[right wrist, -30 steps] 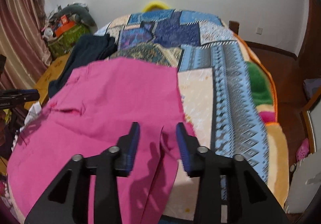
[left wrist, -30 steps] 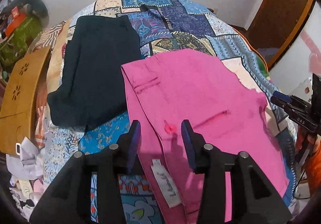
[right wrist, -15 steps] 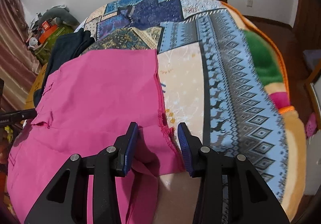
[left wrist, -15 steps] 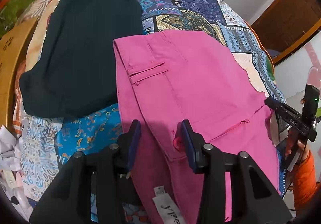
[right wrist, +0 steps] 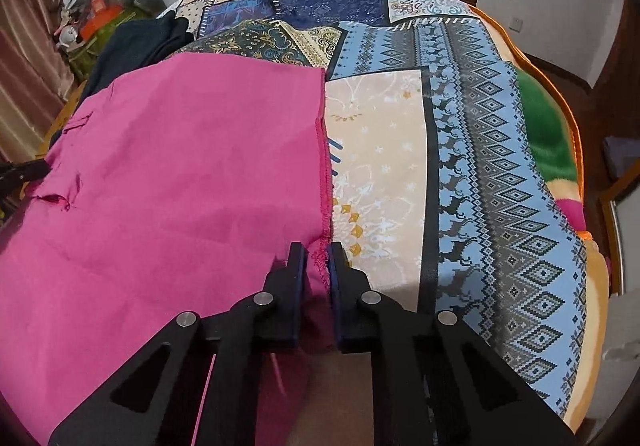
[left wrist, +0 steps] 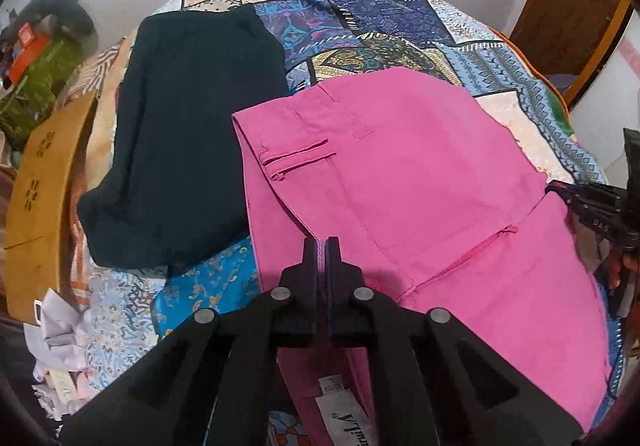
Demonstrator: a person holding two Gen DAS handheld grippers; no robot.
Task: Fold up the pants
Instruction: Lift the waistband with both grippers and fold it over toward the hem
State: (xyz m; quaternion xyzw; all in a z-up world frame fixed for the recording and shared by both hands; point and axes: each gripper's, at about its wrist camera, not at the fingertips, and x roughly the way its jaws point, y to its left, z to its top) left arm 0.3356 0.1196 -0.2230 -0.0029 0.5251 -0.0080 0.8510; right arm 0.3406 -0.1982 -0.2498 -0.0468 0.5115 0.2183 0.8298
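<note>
Pink pants [left wrist: 400, 182] lie spread on a patchwork bedspread [left wrist: 360, 18]. My left gripper [left wrist: 321, 246] is shut on the pants' waistband edge near the back pocket. In the right wrist view the pants [right wrist: 180, 174] cover the left half of the bed, and my right gripper [right wrist: 318, 252] is shut on the frayed hem corner at the near edge. The right gripper also shows at the right edge of the left wrist view [left wrist: 592, 202].
A folded dark garment [left wrist: 188, 134] lies left of the pants. A wooden board [left wrist: 36, 198] and clutter stand off the bed's left side. A green and orange blanket [right wrist: 548, 126] lies at the bed's right edge. Papers [left wrist: 60, 338] lie low left.
Both grippers have closed from open onto the pink pants: the left on the waistband edge, the right on the hem corner. Both moved slightly forward onto the fabric.
</note>
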